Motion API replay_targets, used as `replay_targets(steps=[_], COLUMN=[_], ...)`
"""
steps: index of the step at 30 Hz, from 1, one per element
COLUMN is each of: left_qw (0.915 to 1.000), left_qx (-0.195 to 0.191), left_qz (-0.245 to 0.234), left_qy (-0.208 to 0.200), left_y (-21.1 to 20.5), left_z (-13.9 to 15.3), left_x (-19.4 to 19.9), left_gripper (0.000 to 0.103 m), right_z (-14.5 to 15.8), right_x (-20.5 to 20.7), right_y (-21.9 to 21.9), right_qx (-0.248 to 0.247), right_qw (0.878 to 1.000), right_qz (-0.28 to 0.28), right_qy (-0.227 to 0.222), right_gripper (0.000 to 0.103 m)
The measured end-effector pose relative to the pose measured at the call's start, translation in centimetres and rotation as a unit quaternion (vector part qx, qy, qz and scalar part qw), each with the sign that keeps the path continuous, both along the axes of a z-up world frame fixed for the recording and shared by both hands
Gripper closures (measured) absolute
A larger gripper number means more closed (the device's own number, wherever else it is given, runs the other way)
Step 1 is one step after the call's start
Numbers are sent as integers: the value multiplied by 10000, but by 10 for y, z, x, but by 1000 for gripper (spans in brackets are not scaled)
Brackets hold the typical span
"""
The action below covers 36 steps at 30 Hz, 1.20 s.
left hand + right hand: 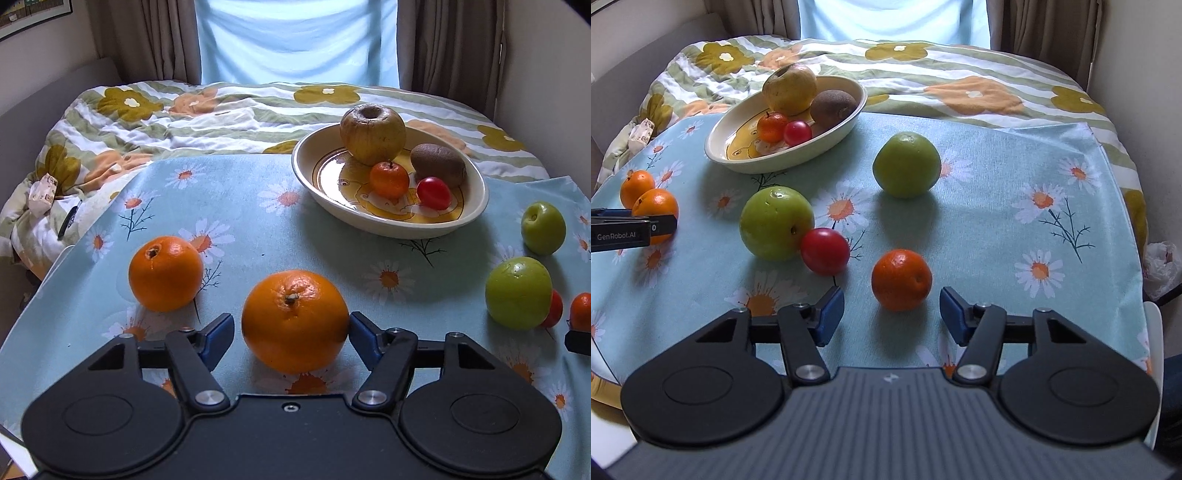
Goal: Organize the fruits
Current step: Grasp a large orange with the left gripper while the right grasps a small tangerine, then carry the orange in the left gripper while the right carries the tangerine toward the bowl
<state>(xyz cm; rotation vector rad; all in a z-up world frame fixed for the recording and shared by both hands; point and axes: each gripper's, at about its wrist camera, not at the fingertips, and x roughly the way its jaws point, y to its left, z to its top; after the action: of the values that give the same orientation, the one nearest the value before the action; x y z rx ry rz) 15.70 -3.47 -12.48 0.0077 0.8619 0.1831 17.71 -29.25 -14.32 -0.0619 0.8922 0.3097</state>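
Note:
A large orange (295,319) lies on the daisy tablecloth between the fingers of my left gripper (291,328). The right pad (360,330) touches its skin and the left pad stands just off it. A second orange (166,273) sits to the left. In the right wrist view a small mandarin (901,278) rests just ahead of my right gripper (891,301), which is open with a gap on each side. Two green apples (775,221) (907,164) and a red tomato (825,251) lie beyond. The cream bowl (757,166) holds a yellow apple, a kiwi, a mandarin and a tomato.
The table (258,206) stands against a bed with a flowered quilt (221,110), with curtains and a window behind. The left gripper's side (661,225) shows at the left edge of the right wrist view. A white plastic bag (1161,266) lies off the table's right edge.

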Motion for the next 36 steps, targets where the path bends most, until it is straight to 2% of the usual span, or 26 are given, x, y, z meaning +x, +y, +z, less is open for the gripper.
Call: replay_targets(steps=[10, 18, 22, 24, 29, 36], left_qw=[10000, 9999, 9999, 9999, 9997, 9992], left_qx=[3, 37, 68, 77, 134, 111], left_qz=[-43, -83, -107, -114, -175, -173], left_qy=[20, 64, 82, 49, -64, -333], left_y=[-4, -7, -9, -10, -16, -22], left_z=[2, 2, 2, 3, 14, 46], left_x=[-4, -16, -20, -24, -34, -51], left_gripper=[38, 38, 38, 38, 38, 38], right_z=[-1, -1, 0, 1, 11, 39], right_x=[5, 9, 10, 10, 6, -3], right_y=[-3, -2, -2, -4, -6, -8], right_qx=[55, 68, 25, 55, 68, 128], right_qw=[10000, 10000, 10000, 10000, 9999, 9995], right_qz=[22, 28, 28, 10, 31, 72], right_qy=[41, -19, -48, -50, -97, -263], right_gripper=[42, 44, 52, 53, 53, 53])
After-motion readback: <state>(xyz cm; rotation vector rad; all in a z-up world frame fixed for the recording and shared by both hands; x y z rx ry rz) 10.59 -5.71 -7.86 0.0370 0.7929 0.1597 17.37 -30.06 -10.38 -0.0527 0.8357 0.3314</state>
